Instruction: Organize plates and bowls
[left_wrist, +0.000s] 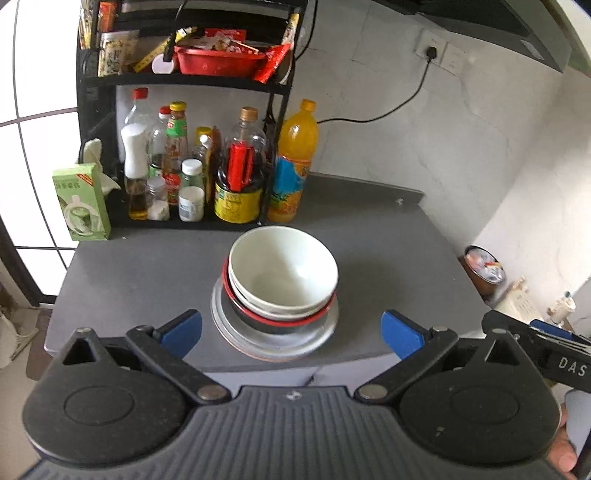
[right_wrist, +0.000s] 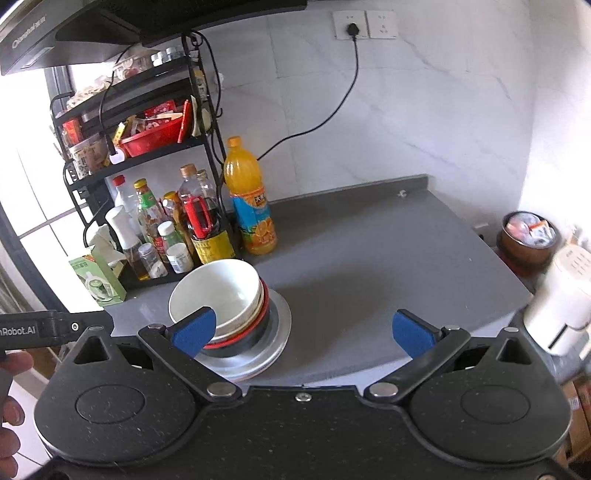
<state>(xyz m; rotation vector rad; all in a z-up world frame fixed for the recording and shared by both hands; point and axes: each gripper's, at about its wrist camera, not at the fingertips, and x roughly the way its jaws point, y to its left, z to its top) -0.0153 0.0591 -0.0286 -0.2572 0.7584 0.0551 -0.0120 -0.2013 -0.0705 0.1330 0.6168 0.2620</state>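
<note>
Two grippers hovered with jaws spread wide, holding nothing; the left gripper (left_wrist: 291, 334) faced the stack of bowls (left_wrist: 282, 275) on plates (left_wrist: 275, 338) straight ahead on the counter (left_wrist: 147, 269); the right gripper (right_wrist: 303, 330) had it beside its left finger (right_wrist: 194, 330).

A white bowl (right_wrist: 216, 291) tops a stack nested in a red-rimmed black bowl (right_wrist: 255, 336) on metal plates (right_wrist: 275, 325), on the grey counter (right_wrist: 369, 266). The right gripper (right_wrist: 303, 332), spread wide, hangs near the stack, touching nothing. An orange juice bottle (right_wrist: 249, 199) stands behind the stack.
</note>
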